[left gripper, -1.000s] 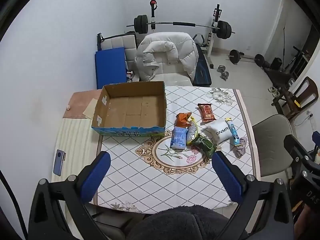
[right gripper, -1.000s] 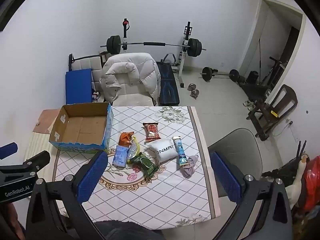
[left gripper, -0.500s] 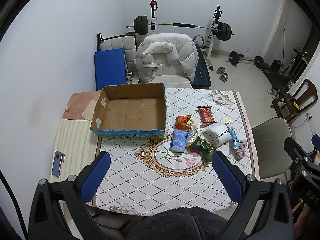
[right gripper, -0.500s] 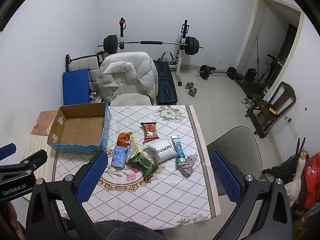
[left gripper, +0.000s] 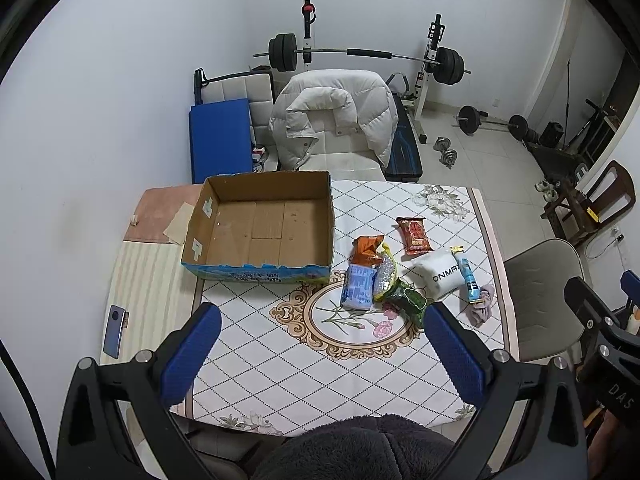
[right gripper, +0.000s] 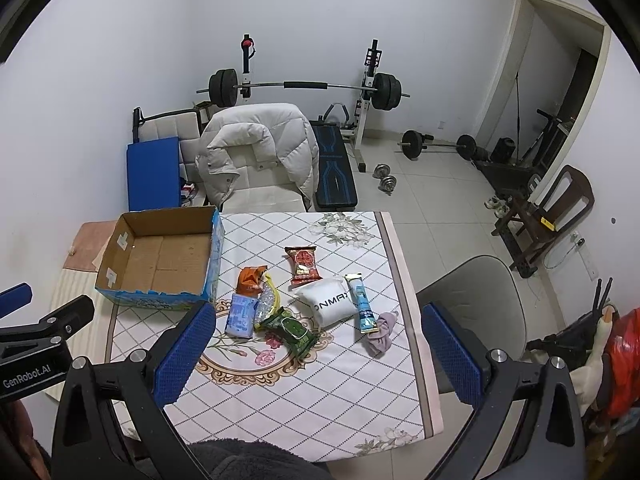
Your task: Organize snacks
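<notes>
An empty cardboard box [left gripper: 264, 228] [right gripper: 160, 258] stands on the table's left part. Right of it lie several snacks: an orange pack [left gripper: 366, 249] [right gripper: 250, 278], a red pack [left gripper: 414, 234] [right gripper: 305, 265], a light blue pack [left gripper: 358, 286] [right gripper: 241, 315], a green pack [left gripper: 408, 299] [right gripper: 294, 330], a white pouch [left gripper: 438, 274] [right gripper: 330, 304] and a blue stick pack [left gripper: 466, 274] [right gripper: 361, 304]. My left gripper [left gripper: 320, 354] and right gripper [right gripper: 316, 350] hang open high above the near table edge, holding nothing.
A patterned cloth covers the table [left gripper: 320, 368]. A crumpled pinkish rag [right gripper: 382, 332] lies by the stick pack. A phone [left gripper: 115, 330] rests at the table's left edge. Chairs stand behind [left gripper: 340, 136] and right [right gripper: 474, 308]. Weights fill the room beyond.
Both grippers have risen and drawn back a little, so the table looks smaller and lower in both views. Nothing on the table has moved.
</notes>
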{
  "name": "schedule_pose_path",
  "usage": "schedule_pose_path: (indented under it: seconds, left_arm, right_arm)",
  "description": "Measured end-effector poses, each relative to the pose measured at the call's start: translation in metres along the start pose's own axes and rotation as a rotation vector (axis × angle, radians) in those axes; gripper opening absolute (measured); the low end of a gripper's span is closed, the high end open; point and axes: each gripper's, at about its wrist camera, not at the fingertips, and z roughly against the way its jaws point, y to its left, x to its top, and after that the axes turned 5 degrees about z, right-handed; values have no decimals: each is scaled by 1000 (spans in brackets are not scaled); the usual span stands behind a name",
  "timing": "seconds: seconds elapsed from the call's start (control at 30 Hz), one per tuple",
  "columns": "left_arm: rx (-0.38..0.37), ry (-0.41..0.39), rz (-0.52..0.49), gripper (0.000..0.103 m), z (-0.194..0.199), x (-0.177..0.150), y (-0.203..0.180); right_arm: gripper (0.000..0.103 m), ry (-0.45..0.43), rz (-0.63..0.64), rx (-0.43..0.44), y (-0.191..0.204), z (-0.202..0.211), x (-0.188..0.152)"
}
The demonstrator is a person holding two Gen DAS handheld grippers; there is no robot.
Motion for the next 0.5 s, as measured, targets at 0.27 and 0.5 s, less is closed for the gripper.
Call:
schedule_pose_path:
  seconds: [0.27, 0.5]
  left_arm:
    - [-1, -3, 1, 103, 0, 3, 1]
    - [-2, -5, 4, 103, -1, 6, 1]
  right_arm:
    - [103, -9, 3, 6, 6, -3, 11]
    - [103, -6, 6, 12, 8, -3, 17]
